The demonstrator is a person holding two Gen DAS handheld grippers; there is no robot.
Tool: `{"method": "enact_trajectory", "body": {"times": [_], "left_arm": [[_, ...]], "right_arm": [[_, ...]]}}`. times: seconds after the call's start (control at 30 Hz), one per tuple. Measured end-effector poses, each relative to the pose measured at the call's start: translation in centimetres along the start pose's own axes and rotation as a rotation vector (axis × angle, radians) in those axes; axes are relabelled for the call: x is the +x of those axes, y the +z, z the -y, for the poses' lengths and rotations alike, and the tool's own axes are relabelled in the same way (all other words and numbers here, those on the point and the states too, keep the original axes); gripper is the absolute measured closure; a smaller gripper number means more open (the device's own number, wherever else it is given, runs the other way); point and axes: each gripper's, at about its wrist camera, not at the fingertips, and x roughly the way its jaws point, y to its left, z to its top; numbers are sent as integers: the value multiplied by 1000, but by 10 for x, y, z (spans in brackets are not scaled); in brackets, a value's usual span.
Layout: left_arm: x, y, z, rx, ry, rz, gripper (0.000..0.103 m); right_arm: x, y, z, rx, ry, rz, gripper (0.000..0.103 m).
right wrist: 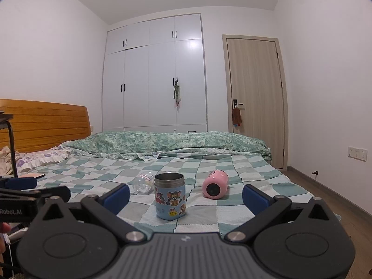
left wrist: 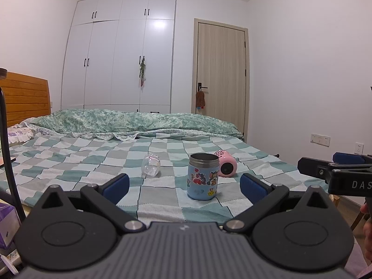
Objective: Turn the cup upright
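A blue cartoon-sticker cup (left wrist: 203, 176) with a steel rim stands upright on the checked bedspread (left wrist: 93, 162); it also shows in the right wrist view (right wrist: 170, 198). A pink cup (left wrist: 225, 166) lies on its side behind it to the right, also in the right wrist view (right wrist: 215, 184). A clear glass cup (left wrist: 151, 164) lies on its side to the left, also in the right wrist view (right wrist: 143, 182). My left gripper (left wrist: 184, 184) is open and empty, short of the blue cup. My right gripper (right wrist: 186, 196) is open and empty, short of the cups.
A rolled green quilt (left wrist: 139, 122) lies across the far side of the bed. A wooden headboard (right wrist: 44, 123) is at left, a white wardrobe (right wrist: 158, 81) and a door (right wrist: 255, 102) behind. The right gripper shows at the right edge of the left wrist view (left wrist: 337, 172).
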Motion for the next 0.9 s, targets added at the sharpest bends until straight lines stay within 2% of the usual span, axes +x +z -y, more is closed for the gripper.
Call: {"method": "enact_trajectory", "body": {"times": [0.9], "left_arm": [[0, -1, -1, 5, 9, 8, 0]], "right_arm": [[0, 0, 0, 0, 0, 0, 0]]}}
